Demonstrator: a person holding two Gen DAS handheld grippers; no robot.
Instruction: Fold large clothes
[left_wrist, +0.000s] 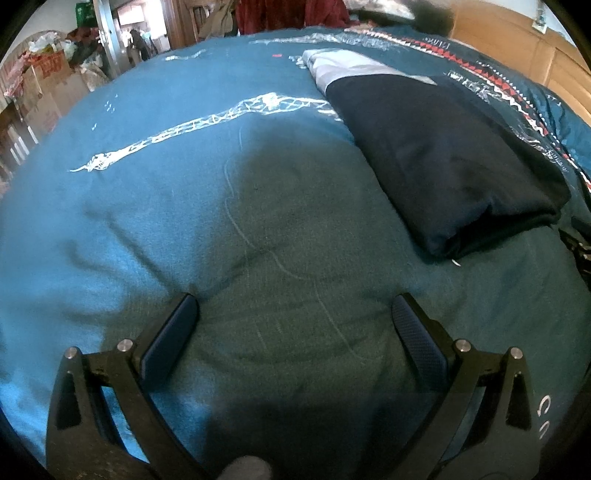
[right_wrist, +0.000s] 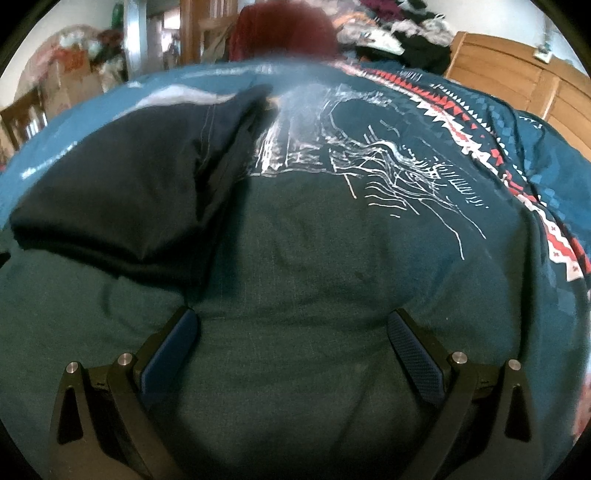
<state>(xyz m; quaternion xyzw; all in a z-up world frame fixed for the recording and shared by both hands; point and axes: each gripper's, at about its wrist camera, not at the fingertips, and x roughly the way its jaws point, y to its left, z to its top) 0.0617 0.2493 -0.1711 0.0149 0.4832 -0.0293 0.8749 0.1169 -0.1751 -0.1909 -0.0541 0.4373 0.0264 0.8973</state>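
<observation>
A folded dark navy garment (left_wrist: 443, 155) with a pale grey band at its far end lies on the teal bedspread (left_wrist: 166, 122), up and to the right of my left gripper (left_wrist: 295, 306). That gripper is open, its pads pressing down on bare bedspread with nothing between them. In the right wrist view the same dark garment (right_wrist: 122, 192) lies to the upper left of my right gripper (right_wrist: 293, 321). This gripper is open too, its fingers resting on the teal cover (right_wrist: 314, 258) and apart from the garment.
The bedspread carries white line prints (right_wrist: 388, 170) and a red-and-white patterned band (right_wrist: 443, 110). A wooden headboard (right_wrist: 517, 74) rises at the right. A pile of clothes (right_wrist: 399, 33) and a dark red item (right_wrist: 288, 33) lie at the far edge. Cardboard boxes (left_wrist: 48, 88) stand at left.
</observation>
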